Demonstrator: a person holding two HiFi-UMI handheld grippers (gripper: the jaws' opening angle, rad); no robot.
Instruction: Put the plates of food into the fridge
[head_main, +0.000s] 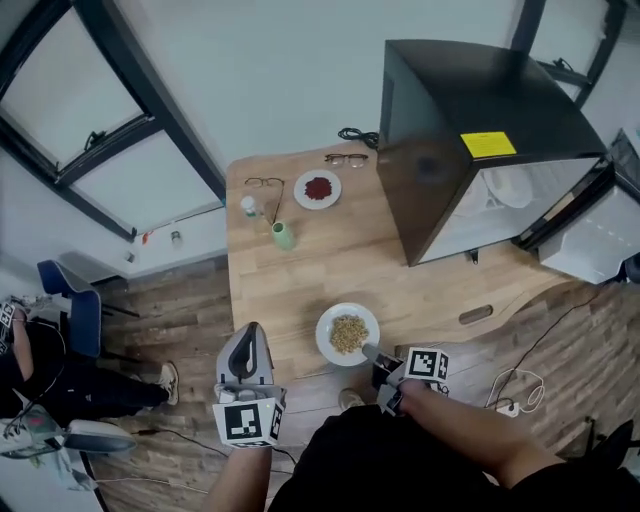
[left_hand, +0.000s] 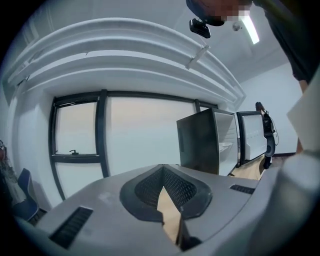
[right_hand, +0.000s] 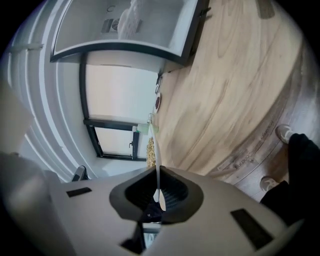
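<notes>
A white plate of tan grain (head_main: 347, 333) sits near the front edge of the wooden table (head_main: 290, 290). My right gripper (head_main: 372, 352) is shut on its near rim. In the right gripper view the plate's rim (right_hand: 155, 150) runs edge-on as a thin white line between the pads. A second white plate with red food (head_main: 318, 189) lies at the table's far side. The black fridge (head_main: 470, 130) stands on the table's right end, its door (head_main: 590, 235) swung open. My left gripper (head_main: 250, 340) hangs off the table's front left corner, shut and holding nothing.
A green bottle (head_main: 283, 236), a small white-capped bottle (head_main: 249, 206) and two pairs of glasses (head_main: 264, 183) lie near the red plate. A cable (head_main: 355, 135) trails behind the fridge. Someone sits on a blue chair (head_main: 70, 300) at the left.
</notes>
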